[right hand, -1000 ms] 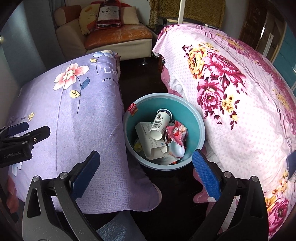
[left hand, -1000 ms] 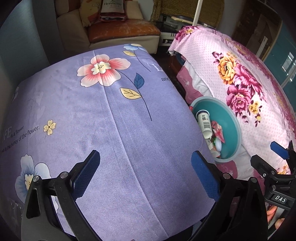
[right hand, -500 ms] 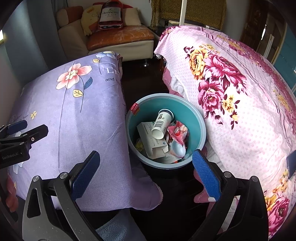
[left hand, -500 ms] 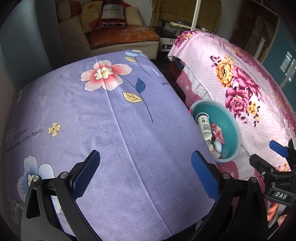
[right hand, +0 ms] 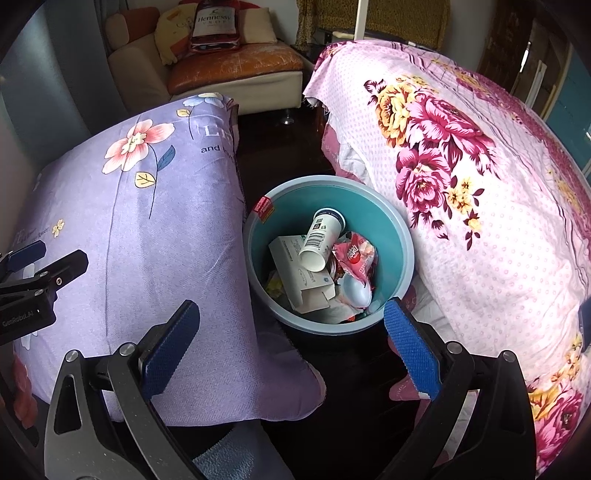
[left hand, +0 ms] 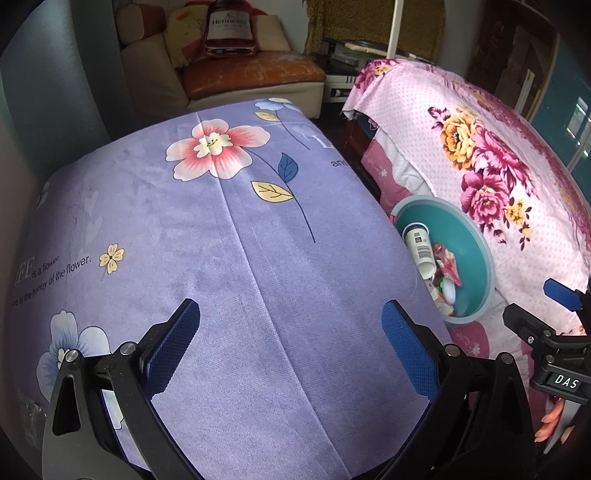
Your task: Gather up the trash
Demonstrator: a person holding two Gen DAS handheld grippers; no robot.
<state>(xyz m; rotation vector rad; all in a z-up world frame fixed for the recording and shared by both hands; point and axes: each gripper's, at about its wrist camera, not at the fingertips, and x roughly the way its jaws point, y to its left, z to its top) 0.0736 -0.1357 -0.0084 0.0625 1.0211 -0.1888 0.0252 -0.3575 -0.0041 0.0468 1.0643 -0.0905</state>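
A teal bin (right hand: 391,236) stands on the dark floor between two covered surfaces; the left wrist view shows the same bin (left hand: 476,254) at the right. Inside it lie a white paper cup (right hand: 319,240), a flattened white carton (right hand: 299,277), a red snack wrapper (right hand: 356,258) and other scraps. My right gripper (right hand: 291,338) hovers above the bin's near rim, open, with nothing between its blue pads. My left gripper (left hand: 291,345) is open over the purple flowered cloth (left hand: 207,236), holding nothing.
A pink flowered bedspread (right hand: 480,177) rises right of the bin. The purple cloth (right hand: 140,221) drapes down to the left of it. Behind stand a cream sofa with an orange seat (right hand: 236,62) and a bottle-shaped cushion (right hand: 214,26). Dark floor (right hand: 280,140) runs between.
Both views have pulled back and upward slightly, so the bin sits a little farther off. Both grippers stay open and empty.
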